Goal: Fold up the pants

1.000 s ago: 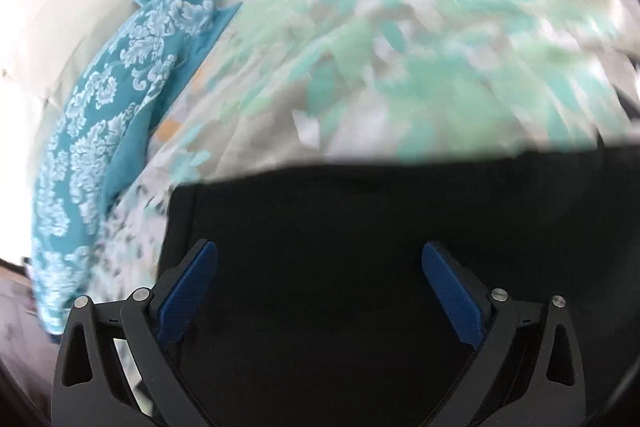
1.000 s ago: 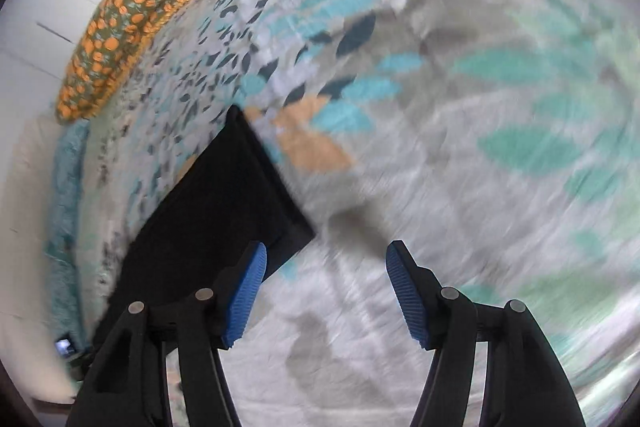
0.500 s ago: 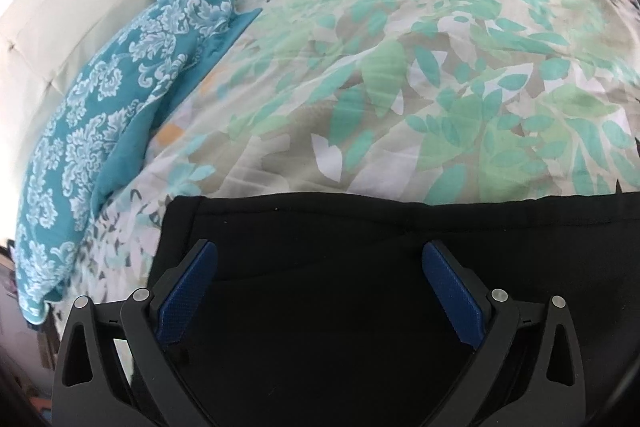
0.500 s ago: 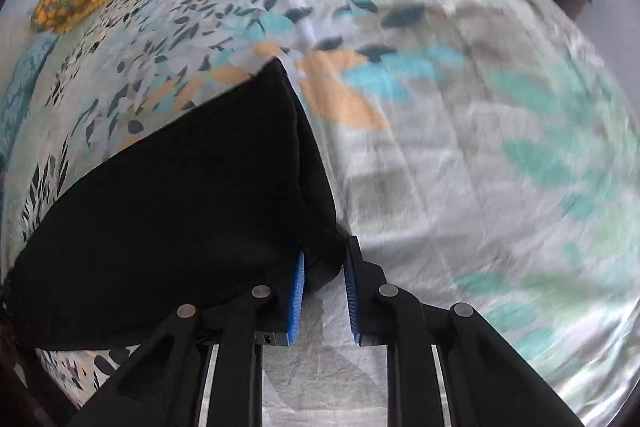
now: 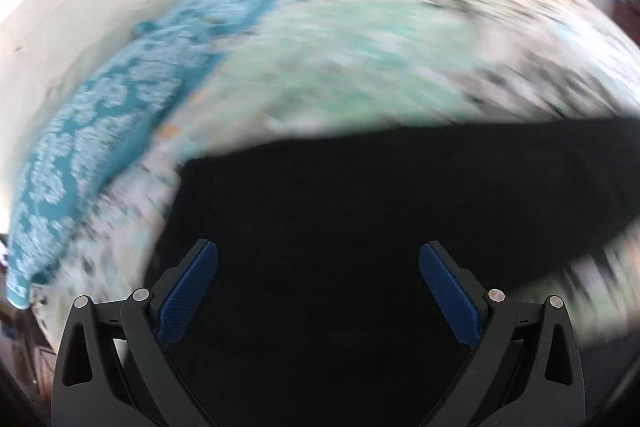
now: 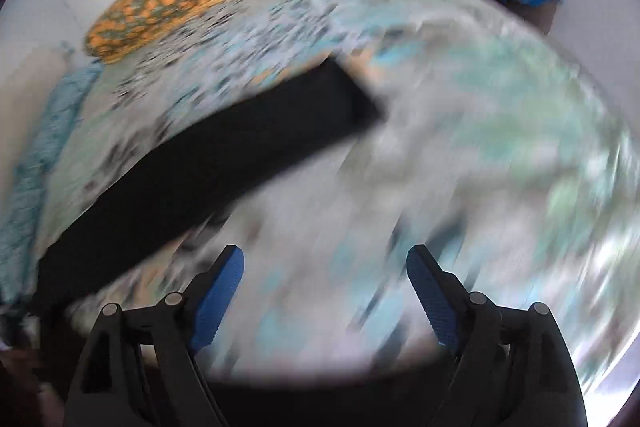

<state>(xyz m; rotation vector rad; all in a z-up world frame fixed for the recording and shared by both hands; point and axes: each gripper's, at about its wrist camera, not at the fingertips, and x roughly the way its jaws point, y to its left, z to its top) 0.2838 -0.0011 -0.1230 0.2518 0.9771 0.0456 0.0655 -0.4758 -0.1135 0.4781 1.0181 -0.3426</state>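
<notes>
Both grippers, left (image 5: 318,291) and right (image 6: 324,291), gape wide, holding nothing. Pants (image 6: 208,155) lie as a long band across the bedspread (image 6: 480,147); a hasty one-layer regrasp could skew the fold.

Left gripper (image 5: 318,287): jaws spread wide, the two blue fingertip pads (image 5: 188,291) well apart and angled outward from each other; nothing sits between them. The black finger linkages rise from the lower corners of the left wrist view, each with two silver pivot pins showing. Right gripper (image 6: 325,293): jaws likewise spread wide, blue pads (image 6: 432,295) well apart, the gap between them unoccupied. Its black linkages enter from the bottom edge of the right wrist view, silver pivot pins visible on both sides. Both grippers are sharp in their own views while everything beyond them is smeared by motion blur.
</notes>
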